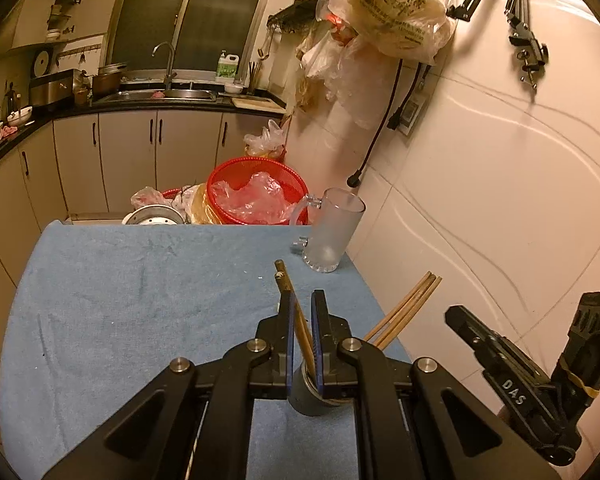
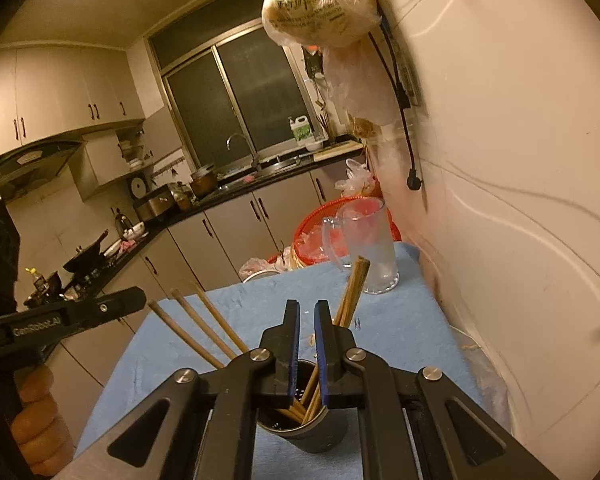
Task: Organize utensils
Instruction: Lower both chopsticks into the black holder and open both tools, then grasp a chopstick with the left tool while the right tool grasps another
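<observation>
White "DAS" lettering marks the right tool (image 1: pixel 500 356).

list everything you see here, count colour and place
chopsticks: several, tan wood, standing in the cup
cup: one, dark grey, on the cloth below both grippers
cloth: one, blue, covering the table
mug: one, frosted glass, far right corner of the cloth
basket: one, red, beyond the cloth
left gripper: black with blue pads, shut on chopsticks
right gripper: black with blue pads, shut on chopsticks
</observation>
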`<state>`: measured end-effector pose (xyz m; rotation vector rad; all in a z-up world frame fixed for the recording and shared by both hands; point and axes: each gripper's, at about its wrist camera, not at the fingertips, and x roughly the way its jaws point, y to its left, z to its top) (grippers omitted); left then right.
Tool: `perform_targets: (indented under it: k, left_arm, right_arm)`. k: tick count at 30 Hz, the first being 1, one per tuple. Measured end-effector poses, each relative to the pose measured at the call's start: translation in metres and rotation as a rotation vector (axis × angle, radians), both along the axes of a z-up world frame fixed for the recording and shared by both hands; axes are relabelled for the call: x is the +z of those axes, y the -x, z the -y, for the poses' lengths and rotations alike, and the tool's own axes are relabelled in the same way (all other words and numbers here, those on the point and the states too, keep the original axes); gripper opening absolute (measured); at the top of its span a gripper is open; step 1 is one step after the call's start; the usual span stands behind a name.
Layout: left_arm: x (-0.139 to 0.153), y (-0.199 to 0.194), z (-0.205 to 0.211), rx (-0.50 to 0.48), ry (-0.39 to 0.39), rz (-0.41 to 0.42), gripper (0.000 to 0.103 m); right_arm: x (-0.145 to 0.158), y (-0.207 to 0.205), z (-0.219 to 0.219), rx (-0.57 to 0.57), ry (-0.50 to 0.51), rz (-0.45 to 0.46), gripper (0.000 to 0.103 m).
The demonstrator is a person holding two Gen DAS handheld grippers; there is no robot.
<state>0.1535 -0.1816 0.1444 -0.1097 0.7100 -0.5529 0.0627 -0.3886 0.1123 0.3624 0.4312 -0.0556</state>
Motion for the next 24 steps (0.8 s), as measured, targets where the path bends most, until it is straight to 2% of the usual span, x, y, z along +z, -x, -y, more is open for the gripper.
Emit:
perform_targets:
  k: [6,12,17,22,24]
  left_arm:
    - [0.006,0.024,-0.024,0.02,0.014,0.031,0.009]
    - [-0.009,0.05,-0.063,0.081,-0.001,0.035,0.009]
    - [-0.052,0.069,-0.099,0.154,-0.066,0.006,0.009]
    - [-0.12,0.074,-0.139,0.231,-0.106,-0.142,0.009]
    - [-0.141,0.073,-0.151,0.24,-0.084,-0.214,0.009]
  right_arm:
    - [0.005,0.027,-0.017,0.037,-0.036,0.02,0.009]
    - [-0.024,0.038,-0.065,0.139,-0.037,-0.048,0.009]
    - [-0.074,0.034,-0.107,0.189,-0.007,-0.159,0.009]
    - [-0.128,0.021,-0.128,0.217,-0.025,-0.263,0.009]
    - [-0.143,0.016,-0.133,0.224,-0.025,-0.286,0.009]
